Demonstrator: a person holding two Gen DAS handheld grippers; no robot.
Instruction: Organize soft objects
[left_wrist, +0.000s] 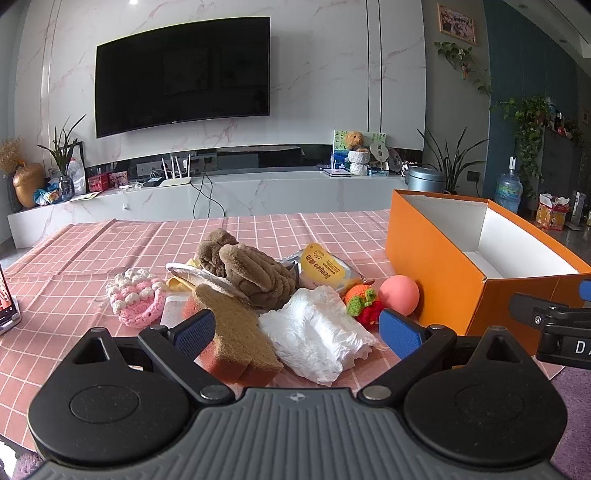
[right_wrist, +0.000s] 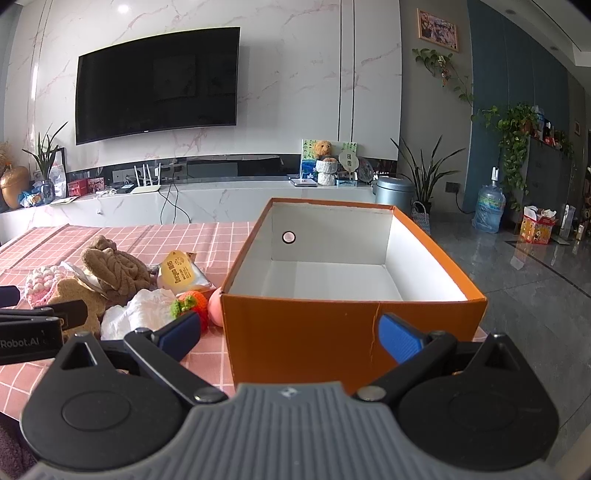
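A pile of soft things lies on the pink checked tablecloth (left_wrist: 92, 251): a brown sponge (left_wrist: 236, 332), a white crumpled diaper (left_wrist: 317, 332), a brown plush toy (left_wrist: 251, 269), a pink crochet pouch (left_wrist: 136, 299), a yellow packet (left_wrist: 325, 269), a crochet strawberry (left_wrist: 364, 304) and a pink ball (left_wrist: 399, 295). My left gripper (left_wrist: 295, 332) is open just in front of the sponge and diaper, holding nothing. An open orange box (right_wrist: 351, 332) with a white inside stands to the right. My right gripper (right_wrist: 291, 336) is open and empty, close to the box's near wall.
The right gripper's body (left_wrist: 554, 321) shows at the right edge of the left wrist view. A phone (left_wrist: 7, 306) lies at the table's left edge. A TV wall and marble console stand behind the table. Grey floor lies to the right of the box.
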